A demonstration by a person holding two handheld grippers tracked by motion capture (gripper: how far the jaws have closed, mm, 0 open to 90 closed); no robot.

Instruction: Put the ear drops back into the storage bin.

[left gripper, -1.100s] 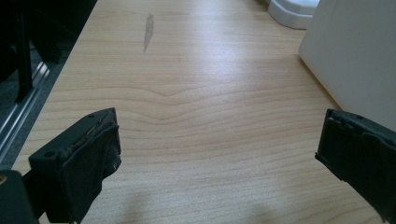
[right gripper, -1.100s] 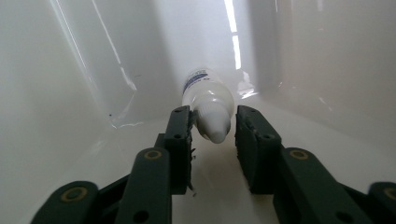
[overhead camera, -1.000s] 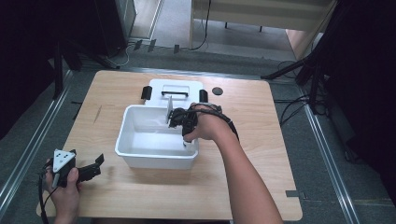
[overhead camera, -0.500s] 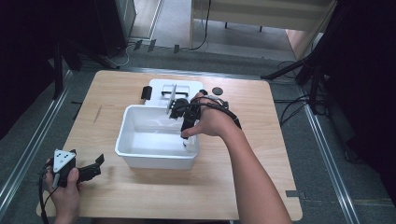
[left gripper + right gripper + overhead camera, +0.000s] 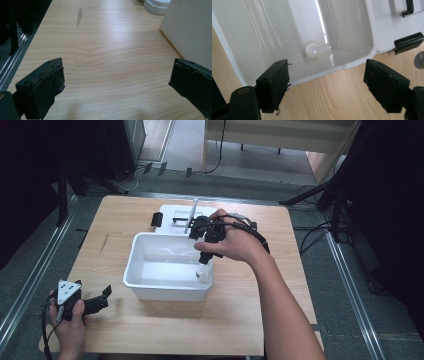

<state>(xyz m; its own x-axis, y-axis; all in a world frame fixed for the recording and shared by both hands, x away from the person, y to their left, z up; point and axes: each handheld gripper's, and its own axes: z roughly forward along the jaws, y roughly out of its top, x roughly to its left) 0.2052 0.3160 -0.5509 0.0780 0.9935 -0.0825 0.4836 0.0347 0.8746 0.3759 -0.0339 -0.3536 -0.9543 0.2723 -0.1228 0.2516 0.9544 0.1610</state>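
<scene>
A white plastic bin (image 5: 150, 285) stands mid-table. A small translucent bottle-like piece (image 5: 202, 271) stands on its floor near the right wall, seen from above in the right gripper view (image 5: 313, 50). My right gripper (image 5: 204, 260) hangs over that corner and points down. Its jaws have just been opening and now stand wide, with nothing between them (image 5: 325, 75). My left gripper (image 5: 104, 296) rests open at the table's near-left corner, its jaws (image 5: 116, 72) spread over bare wood with the bin wall (image 5: 190, 27) to their right.
The bin's white lid (image 5: 172, 215) with black clips (image 5: 156, 219) lies flat behind the bin, also seen in the right gripper view (image 5: 392, 22). A dark round disc (image 5: 419, 60) lies on the wood beside it. Bare tabletop (image 5: 200, 325) stretches in front of the bin.
The right gripper has risen from inside the bin and opened its jaws, leaving the small piece on the bin floor. The left gripper has stayed put.
</scene>
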